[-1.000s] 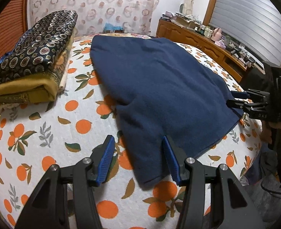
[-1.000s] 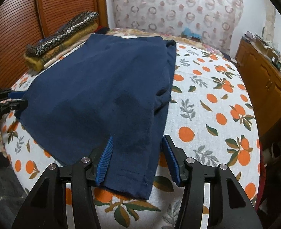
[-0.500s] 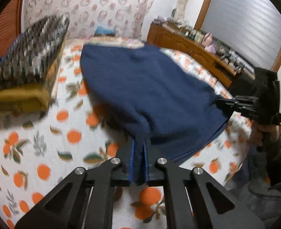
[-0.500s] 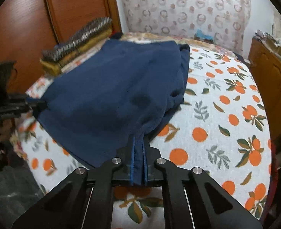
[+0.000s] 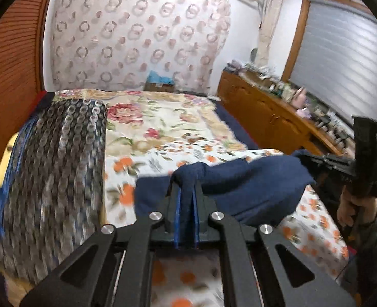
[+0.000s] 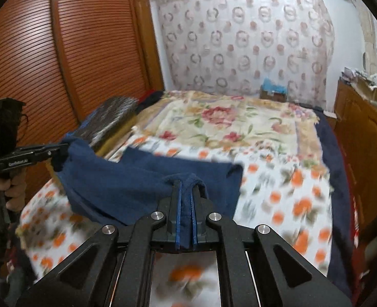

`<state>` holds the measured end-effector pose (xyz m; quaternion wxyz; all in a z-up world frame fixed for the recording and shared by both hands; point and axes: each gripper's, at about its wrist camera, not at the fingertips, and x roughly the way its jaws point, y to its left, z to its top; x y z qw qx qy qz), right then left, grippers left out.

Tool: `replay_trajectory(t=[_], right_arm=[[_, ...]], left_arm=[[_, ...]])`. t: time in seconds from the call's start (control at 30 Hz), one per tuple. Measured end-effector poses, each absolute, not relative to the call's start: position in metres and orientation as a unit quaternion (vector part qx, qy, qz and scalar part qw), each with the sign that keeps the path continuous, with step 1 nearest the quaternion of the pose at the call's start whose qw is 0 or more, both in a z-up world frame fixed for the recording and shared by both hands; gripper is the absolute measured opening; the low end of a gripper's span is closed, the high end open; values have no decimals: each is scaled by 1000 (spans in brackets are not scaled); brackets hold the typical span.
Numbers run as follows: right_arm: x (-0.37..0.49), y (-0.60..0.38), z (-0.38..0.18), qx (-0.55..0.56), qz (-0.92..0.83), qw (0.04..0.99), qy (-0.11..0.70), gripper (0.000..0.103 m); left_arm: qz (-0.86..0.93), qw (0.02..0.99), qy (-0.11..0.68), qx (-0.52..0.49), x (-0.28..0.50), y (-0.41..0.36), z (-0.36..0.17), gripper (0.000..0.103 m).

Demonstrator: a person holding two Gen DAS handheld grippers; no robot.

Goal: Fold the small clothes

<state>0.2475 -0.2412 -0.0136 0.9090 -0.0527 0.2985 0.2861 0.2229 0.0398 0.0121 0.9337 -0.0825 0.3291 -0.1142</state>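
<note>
Bed (image 5: 163, 117) filling the room's middle, spread with an orange-print sheet (image 6: 285, 199) at the near end and a floral blanket (image 6: 221, 120) further back. Louvered wooden wardrobe doors (image 6: 60, 51) at one side, a long wooden dresser (image 5: 270, 117) at the other, a ring-patterned curtain (image 5: 137, 33) behind the headboard end. Stack of folded patterned fabrics (image 5: 58, 174) on the bed's near left corner, blurred in the left wrist view.

Navy garment (image 5: 239, 189) raised off the orange-print sheet, stretched between the two tools, sagging in the middle, lower part draped down onto the sheet. Seen from the right wrist as a dark blue sheet of cloth (image 6: 127, 186) hanging from both pinched corners.

Left gripper (image 5: 186, 204) clenched on a bunched corner of the navy garment, cloth pressed between the blue pads (image 5: 177, 212); same tool visible from the other side (image 6: 58, 153), fabric gathered at its tips. Right gripper (image 6: 186, 204) likewise clamped on the opposite corner, cloth poking out above the fingertips; in the left wrist view (image 5: 303, 157) its tip buried in fabric.
</note>
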Motion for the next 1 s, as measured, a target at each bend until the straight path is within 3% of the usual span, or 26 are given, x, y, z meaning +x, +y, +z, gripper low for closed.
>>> replay_trajectory(t=[0.13, 0.2, 0.27, 0.4, 0.63, 1.0], right_arm=[[310, -236, -30, -49, 257, 902, 342, 8], [332, -234, -39, -49, 249, 898, 359, 12], [342, -236, -44, -52, 240, 900, 360, 23], [353, -241, -41, -55, 231, 905, 353, 39], [325, -251, -34, -64, 271, 900, 336, 47], [327, -238, -80, -114, 279, 872, 385, 51]], left_arm=[[-104, 926, 354, -77, 265, 45, 1, 15], [-91, 933, 343, -66, 269, 46, 3, 39], [-89, 937, 331, -65, 268, 49, 7, 44], [-96, 938, 328, -56, 264, 49, 9, 45], [-105, 919, 378, -42, 248, 37, -30, 45], [-92, 900, 425, -33, 285, 22, -70, 45]])
